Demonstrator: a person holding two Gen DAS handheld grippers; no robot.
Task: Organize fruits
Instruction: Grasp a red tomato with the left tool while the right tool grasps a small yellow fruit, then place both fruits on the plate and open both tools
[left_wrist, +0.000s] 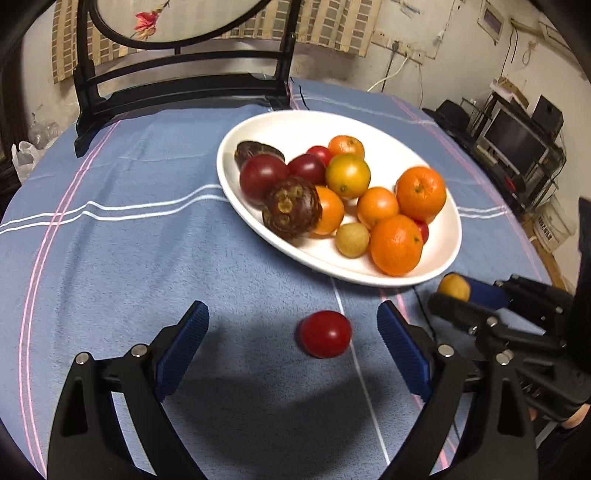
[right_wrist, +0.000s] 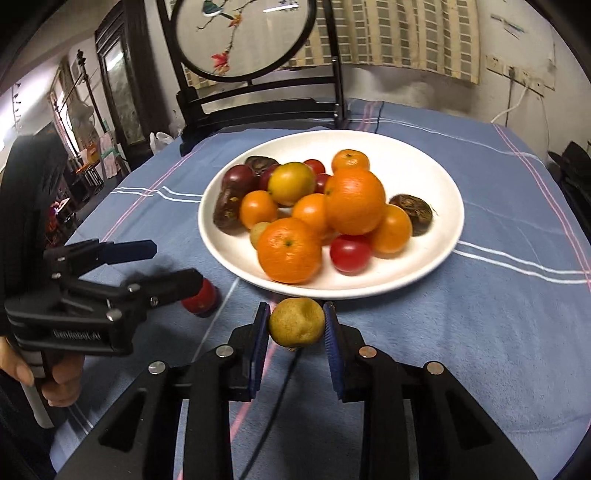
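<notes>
A white plate (left_wrist: 258, 125) (right_wrist: 436, 177) on the blue tablecloth holds several oranges, red tomatoes and dark brown fruits. My left gripper (left_wrist: 293, 321) is open above the cloth, with a red tomato (left_wrist: 325, 333) lying between its fingers; the tomato also shows in the right wrist view (right_wrist: 201, 298), partly hidden by the left gripper (right_wrist: 173, 264). My right gripper (right_wrist: 296, 323) is shut on a small yellow-brown fruit (right_wrist: 296, 322) just in front of the plate's near rim. That fruit (left_wrist: 454, 287) shows in the left wrist view, held at the right.
A dark wooden screen stand (left_wrist: 177, 88) (right_wrist: 258, 103) with a round embroidered panel stands at the table's far edge. A thin black cable (right_wrist: 273, 398) lies on the cloth under my right gripper. Shelves with electronics (left_wrist: 517, 147) stand beyond the table's right side.
</notes>
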